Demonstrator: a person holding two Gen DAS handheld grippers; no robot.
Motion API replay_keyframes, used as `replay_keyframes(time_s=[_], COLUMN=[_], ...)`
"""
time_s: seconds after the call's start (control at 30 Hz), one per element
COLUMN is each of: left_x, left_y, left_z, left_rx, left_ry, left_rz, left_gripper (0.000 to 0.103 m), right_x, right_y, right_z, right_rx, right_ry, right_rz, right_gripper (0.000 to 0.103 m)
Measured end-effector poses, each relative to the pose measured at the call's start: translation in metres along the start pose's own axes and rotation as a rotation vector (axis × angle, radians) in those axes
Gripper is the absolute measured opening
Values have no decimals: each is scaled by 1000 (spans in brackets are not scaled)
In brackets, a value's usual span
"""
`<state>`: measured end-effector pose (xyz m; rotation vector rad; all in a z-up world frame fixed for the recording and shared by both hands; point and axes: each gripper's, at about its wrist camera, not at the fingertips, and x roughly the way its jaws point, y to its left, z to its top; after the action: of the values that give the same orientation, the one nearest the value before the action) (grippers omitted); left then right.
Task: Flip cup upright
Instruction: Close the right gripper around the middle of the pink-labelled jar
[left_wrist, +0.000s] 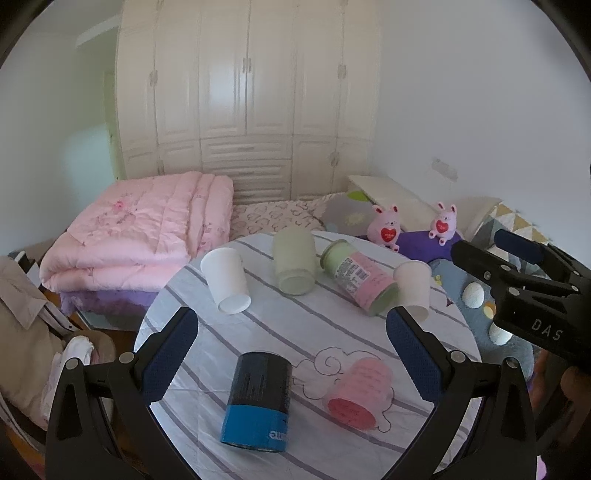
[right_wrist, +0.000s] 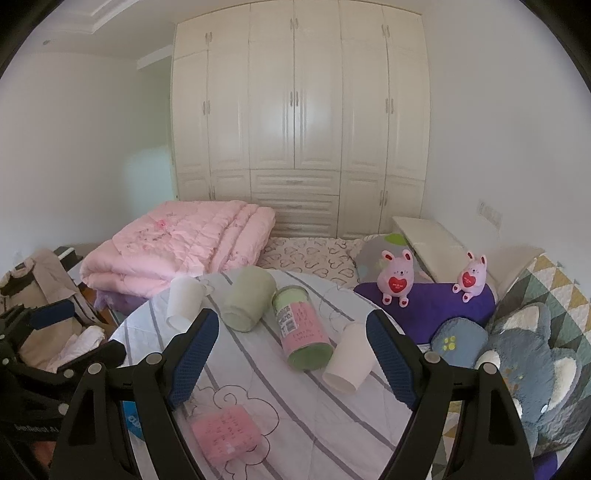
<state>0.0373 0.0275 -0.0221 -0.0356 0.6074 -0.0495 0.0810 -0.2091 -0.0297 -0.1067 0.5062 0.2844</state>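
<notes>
The left claw (left_wrist: 291, 347) is built of matte black plastic, its two angular arms carrying silver round screw heads at the joints and ending in fingers faced with dark blue, finely textured pads (left_wrist: 173, 350). The right claw (right_wrist: 291, 354) has the same build: black triangulated frames, silver screws, blue dimpled pads (right_wrist: 195, 354). Seen from the left wrist view, its black body bears the white letters "DAS". A sliver of the person's hand (left_wrist: 576, 384), with bare skin, shows behind it.

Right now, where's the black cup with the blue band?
The black cup with the blue band lies on its side at the striped round table's near edge, left of the pink cup, between the left gripper's open fingers.
</notes>
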Motion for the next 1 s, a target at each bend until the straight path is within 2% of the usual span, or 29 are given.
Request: replay_keyframes(time_s=[0.23,0.57,0.67,0.8,0.87,1.0], left_x=[25,72,84,95,101,109], left_y=[8,27,32,34,32,29], left_z=[5,18,19,19,19,18], left_rx=[-20,-49,-63,-74,-66,-55], left_ry=[40,98,112,125,135,152], left_rz=[-1,35,46,36,36,30], left_gripper=[103,103,103,103,103,103], right_x=[38,137,169,215,230,250], right_y=[-11,-12,-12,-18,-20,-17], right_z=[-1,11,12,9,7,-2], right_rx=[5,-25,-37,-29,-5,-31], right_ry=[101,271,339,481,515,598], right_rz=[43,123,138,125,151,142], right_gripper=[83,83,83,83,83,83])
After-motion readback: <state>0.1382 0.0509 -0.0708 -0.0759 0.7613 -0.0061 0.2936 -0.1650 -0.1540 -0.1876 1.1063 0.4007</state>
